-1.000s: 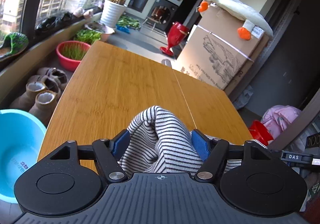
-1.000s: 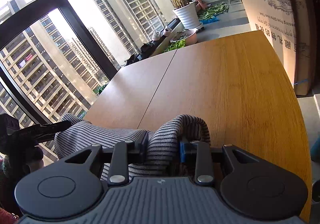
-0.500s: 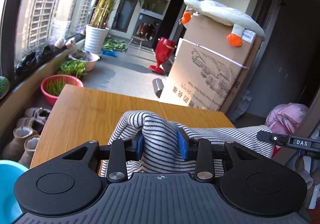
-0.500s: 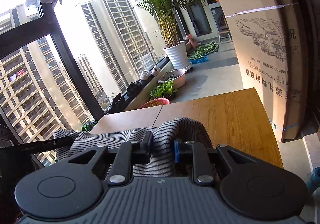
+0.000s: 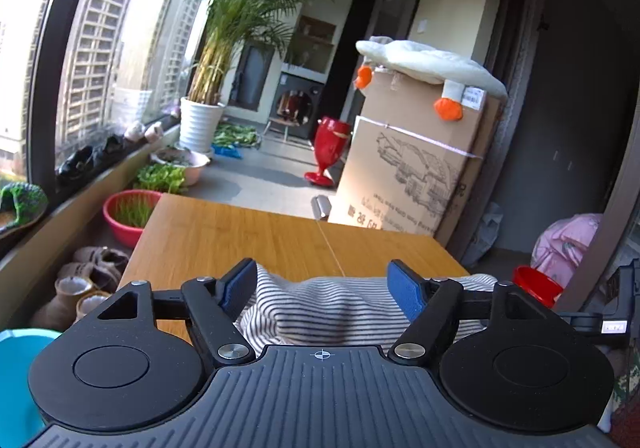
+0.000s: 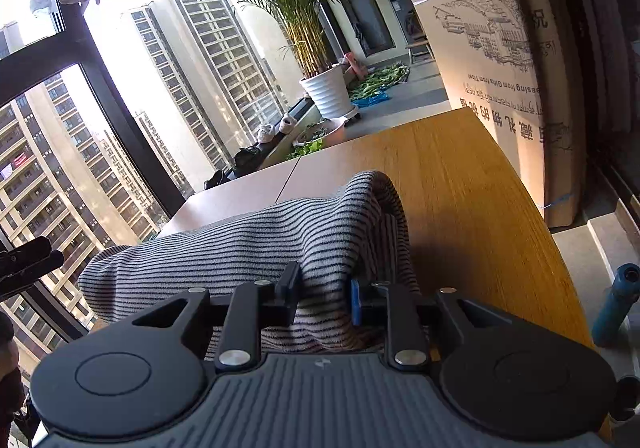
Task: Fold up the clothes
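Note:
A black-and-white striped garment (image 5: 320, 306) lies on the wooden table (image 5: 240, 236) at its near edge. My left gripper (image 5: 322, 284) hangs just above it, its jaws opening wide; the cloth sags between the blue pads (image 5: 404, 288) without being pinched. In the right wrist view the same striped garment (image 6: 260, 244) is bunched up in a ridge, and my right gripper (image 6: 325, 294) is shut on a fold of it. The garment stretches leftward from that grip toward the left gripper's fingers (image 6: 28, 262) at the frame edge.
A large cardboard box (image 5: 412, 176) topped with a plush goose (image 5: 424, 66) stands beyond the table's far right corner. A potted palm (image 5: 202, 124), red basin (image 5: 130, 214), boots (image 5: 80, 288) and a blue tub (image 5: 18, 388) line the window side.
The left jaws, pinching the striped cloth half a second ago, now stand wide apart and the cloth has dropped between them. The left gripper rose. The right gripper keeps its pinch.

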Motion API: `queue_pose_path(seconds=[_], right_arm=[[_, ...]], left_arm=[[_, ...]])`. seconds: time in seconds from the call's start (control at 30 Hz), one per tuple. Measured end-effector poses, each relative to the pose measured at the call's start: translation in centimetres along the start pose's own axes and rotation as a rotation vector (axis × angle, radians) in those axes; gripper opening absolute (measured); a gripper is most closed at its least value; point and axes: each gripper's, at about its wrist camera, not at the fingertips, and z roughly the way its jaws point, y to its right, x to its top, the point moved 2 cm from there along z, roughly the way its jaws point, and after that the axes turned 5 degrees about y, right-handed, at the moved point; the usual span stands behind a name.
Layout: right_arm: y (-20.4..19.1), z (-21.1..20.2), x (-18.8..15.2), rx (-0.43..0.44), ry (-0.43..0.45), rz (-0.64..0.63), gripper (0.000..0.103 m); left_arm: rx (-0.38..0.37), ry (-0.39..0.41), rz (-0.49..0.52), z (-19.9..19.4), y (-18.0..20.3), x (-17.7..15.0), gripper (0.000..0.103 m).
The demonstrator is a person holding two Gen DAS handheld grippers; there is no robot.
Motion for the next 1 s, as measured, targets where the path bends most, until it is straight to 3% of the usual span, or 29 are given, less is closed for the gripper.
queue_pose_path(seconds=[0.1, 0.17, 0.23, 0.33, 0.43, 0.53, 0.63, 0.67, 0.7, 0.77, 0.83, 0.93, 1.0], right_arm=[[-0.5, -0.6, -0.6, -0.022, 0.009, -0.014, 0.023], [-0.7, -1.2, -1.1, -0.026, -0.001, -0.022, 0.025], [-0.9, -1.8, -1.5, -0.041, -0.005, -0.056, 0.030], [-0.7, -2.0, -1.6, -0.066, -0.025, -0.100, 0.043], [-1.1, -2.5, -0.5, -0.072, -0.004, -0.118, 0.044], [-2.9, -3.6, 1.5, -0.089, 0.093, -0.211, 0.044], [-4.7, -4.2, 3.5, -0.025, 0.165, -0.248, 0.044], [-5.3, -4.3, 4.0, 0.001, 0.183, -0.252, 0.047], [-5.5, -4.0, 4.3, 0.014, 0.191, -0.247, 0.056], [-5.6, -2.9, 4.3, 0.038, 0.184, -0.221, 0.069], [-4.6, -0.8, 3.3, 0.060, 0.112, -0.139, 0.082], [-2.8, 1.1, 0.8, 0.036, 0.026, -0.023, 0.084], [-3.0, 0.5, -0.2, 0.031, 0.047, -0.065, 0.084]], left_arm=[[0.005, -0.083, 0.041, 3.6, 2.1, -1.7, 0.086], [0.054, -0.112, 0.112, 5.3, 3.4, -3.3, 0.085], [0.105, -0.103, 0.204, 6.2, 4.5, -4.6, 0.086], [0.117, -0.088, 0.263, 6.1, 5.0, -5.6, 0.089], [0.105, -0.085, 0.295, 5.8, 5.0, -6.1, 0.089], [0.098, -0.081, 0.316, 5.7, 5.1, -6.5, 0.090], [0.091, -0.081, 0.306, 5.9, 4.9, -6.5, 0.091], [0.090, -0.081, 0.304, 5.9, 4.9, -6.5, 0.092], [0.088, -0.081, 0.304, 5.9, 4.9, -6.5, 0.092], [0.085, -0.081, 0.303, 5.9, 5.0, -6.6, 0.092], [0.079, -0.082, 0.301, 5.8, 4.9, -6.6, 0.093], [0.064, -0.085, 0.304, 5.6, 4.7, -6.6, 0.093], [0.050, -0.090, 0.294, 5.1, 4.2, -6.3, 0.093]])
